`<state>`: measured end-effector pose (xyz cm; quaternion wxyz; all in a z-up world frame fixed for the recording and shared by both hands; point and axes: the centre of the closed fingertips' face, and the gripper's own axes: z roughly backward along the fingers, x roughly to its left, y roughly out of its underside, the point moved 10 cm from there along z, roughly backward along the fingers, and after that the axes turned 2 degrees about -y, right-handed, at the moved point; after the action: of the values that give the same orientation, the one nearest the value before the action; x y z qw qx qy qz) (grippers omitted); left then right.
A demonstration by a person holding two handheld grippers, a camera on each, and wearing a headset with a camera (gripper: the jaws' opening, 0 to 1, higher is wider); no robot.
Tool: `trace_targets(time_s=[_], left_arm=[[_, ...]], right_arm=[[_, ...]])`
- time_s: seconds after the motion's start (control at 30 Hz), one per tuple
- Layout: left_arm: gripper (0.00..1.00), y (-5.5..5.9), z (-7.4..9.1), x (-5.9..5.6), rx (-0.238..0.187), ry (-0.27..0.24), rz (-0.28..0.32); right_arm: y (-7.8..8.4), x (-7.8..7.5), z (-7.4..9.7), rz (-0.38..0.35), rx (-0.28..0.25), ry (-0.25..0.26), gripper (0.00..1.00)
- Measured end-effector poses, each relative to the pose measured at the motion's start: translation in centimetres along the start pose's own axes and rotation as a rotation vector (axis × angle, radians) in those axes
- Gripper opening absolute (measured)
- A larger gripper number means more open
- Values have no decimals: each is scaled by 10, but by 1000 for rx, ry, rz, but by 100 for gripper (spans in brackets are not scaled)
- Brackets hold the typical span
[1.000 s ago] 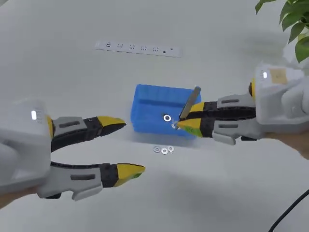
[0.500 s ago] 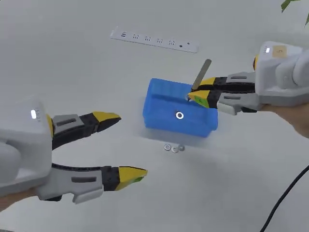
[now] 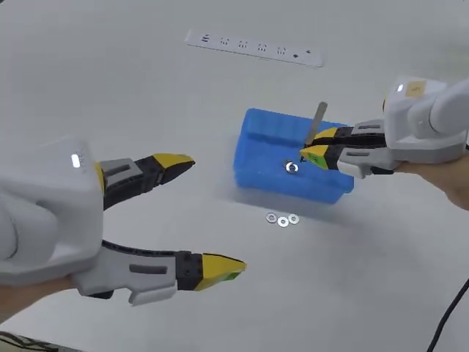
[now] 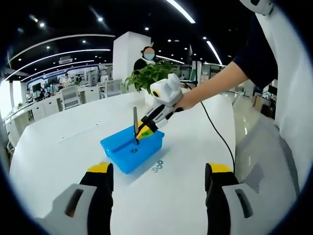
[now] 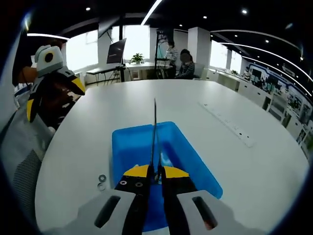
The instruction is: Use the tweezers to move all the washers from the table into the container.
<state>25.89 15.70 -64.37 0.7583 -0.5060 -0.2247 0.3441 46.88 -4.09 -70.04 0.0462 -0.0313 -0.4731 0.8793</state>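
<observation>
Tweezers [image 3: 317, 121]: we see them clamped in right gripper [image 3: 306, 154] jaws, over container [image 3: 256, 147].
Left gripper [image 3: 217, 213]: jaws spread wide, empty.
Washers [image 3: 283, 220]: three on surface [image 3: 110, 88], 6 o'clock of container; one inside.

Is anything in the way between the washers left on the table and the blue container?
Nothing visible. The three washers lie on bare table beside the container's near wall; the right gripper holds the tweezers above the container, apart from them.

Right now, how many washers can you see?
4. One washer lies in the blue box; three washers sit together on the table beside it. The right gripper may hide more.
</observation>
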Motion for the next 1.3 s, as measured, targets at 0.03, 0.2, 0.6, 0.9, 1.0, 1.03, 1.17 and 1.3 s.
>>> trace_targets(time_s=[0.03,0.2,0.6,0.9,1.0,1.03,1.17,1.3], left_arm=[[82,0,0,0,3,-1,1],[82,3,0,-1,16,-6,8],[82,1,2,-7,26,-4,15],[81,4,4,-11,31,2,29],[81,2,1,-10,9,-2,63],[80,-4,-2,-7,-49,-11,103],[78,-20,-13,8,-104,-13,113],[75,-29,-30,22,-108,-5,83]], right_arm=[[1,0,-2,-2,2,-3,10],[7,-1,-7,-21,10,-4,10],[6,2,-8,-33,11,7,11],[1,2,1,-43,-8,33,10],[-2,2,6,-38,-14,39,10],[-3,2,7,-37,-16,38,9],[-10,5,10,-18,-36,41,8],[-15,9,10,20,-40,29,8]])
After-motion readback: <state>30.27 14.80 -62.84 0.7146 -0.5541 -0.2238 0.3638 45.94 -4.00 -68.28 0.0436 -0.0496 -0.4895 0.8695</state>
